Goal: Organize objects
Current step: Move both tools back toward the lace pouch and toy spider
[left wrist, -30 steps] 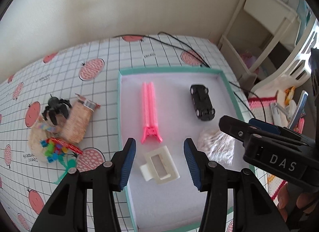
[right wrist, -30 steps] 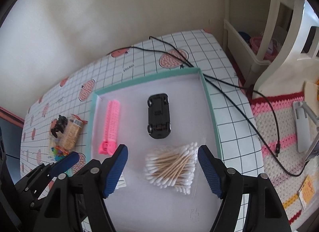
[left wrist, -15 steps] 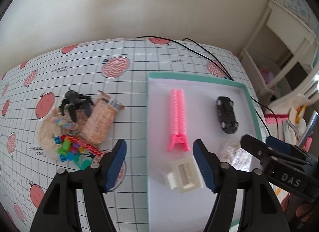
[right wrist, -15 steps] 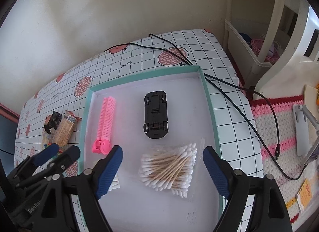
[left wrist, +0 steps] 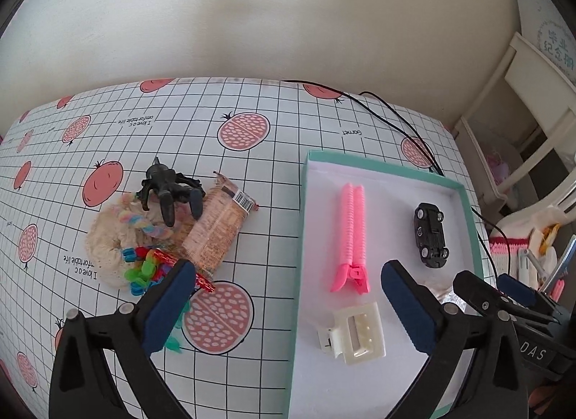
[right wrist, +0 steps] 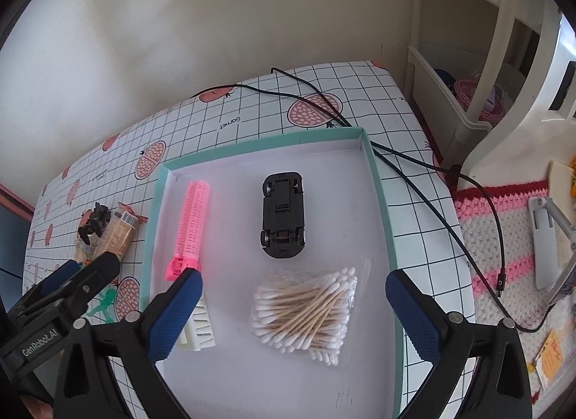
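Observation:
A teal-rimmed tray (left wrist: 301,203) (right wrist: 378,181) holds a pink hair roller (left wrist: 352,224) (right wrist: 190,224), an upturned black toy car (left wrist: 430,235) (right wrist: 283,215), a white hair claw (left wrist: 354,334) (right wrist: 198,329) and a bag of cotton swabs (right wrist: 306,314). Left of the tray lies a pile: a black spider toy (left wrist: 167,190), a snack packet (left wrist: 216,228), a cream scrunchie (left wrist: 108,235) and coloured beads (left wrist: 144,267). My left gripper (left wrist: 284,307) hangs open above the tray's left rim. My right gripper (right wrist: 293,314) is open over the swabs, holding nothing.
A black cable (right wrist: 414,163) runs across the gridded tablecloth (left wrist: 180,131) behind the tray and off the right edge. A white shelf unit (right wrist: 468,102) and a crocheted mat (right wrist: 504,239) lie to the right. A wall stands behind the table.
My left gripper has drawn back and swung left from over the white hair claw, its jaws spreading wider. My right gripper has pulled back slightly and opened a little more.

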